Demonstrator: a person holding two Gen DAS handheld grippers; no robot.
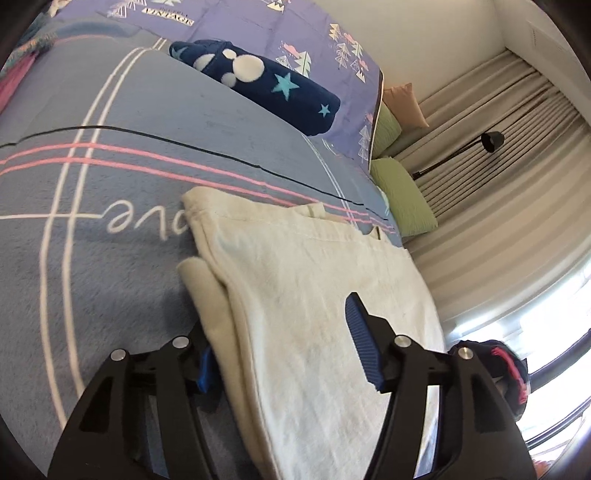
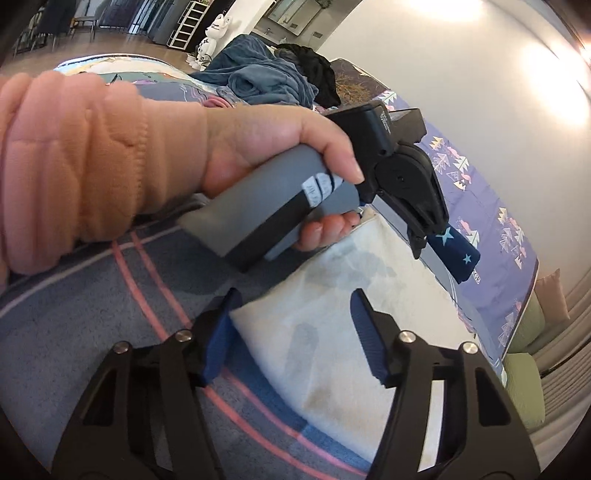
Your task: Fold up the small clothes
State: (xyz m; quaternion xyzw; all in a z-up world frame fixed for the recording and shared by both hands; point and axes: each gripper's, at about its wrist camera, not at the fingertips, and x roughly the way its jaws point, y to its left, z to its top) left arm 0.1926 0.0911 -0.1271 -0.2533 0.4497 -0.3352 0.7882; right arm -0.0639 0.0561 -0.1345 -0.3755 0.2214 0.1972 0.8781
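The bed [image 1: 92, 288], with its grey-blue cover of pink and white stripes, carries everything here. The cream garment [image 1: 295, 295] lies folded on it near the edge, one layer doubled over another along its left side. Beyond it a single navy star-print bundle [image 1: 266, 88] rests against the purple sheet [image 1: 258, 26].

Two grippers are at work. The left gripper [image 1: 280, 354] has its fingers spread and released, straddling the garment's folded edge without pinching it. The right gripper [image 2: 291, 336] is likewise released, its fingers [image 2: 367, 343] apart over the cloth's near corner.

The risks, as I judge them: with nothing held, the doubled layer may spring open or slide. The left fingers sit so close to the fold that pulling away could drag it askew. The garment also lies near the bed's edge, so a snagged tug might pull it over.

Count: one bed, one cream garment, one navy bundle, two green cushions [image 1: 402, 199], two grippers.
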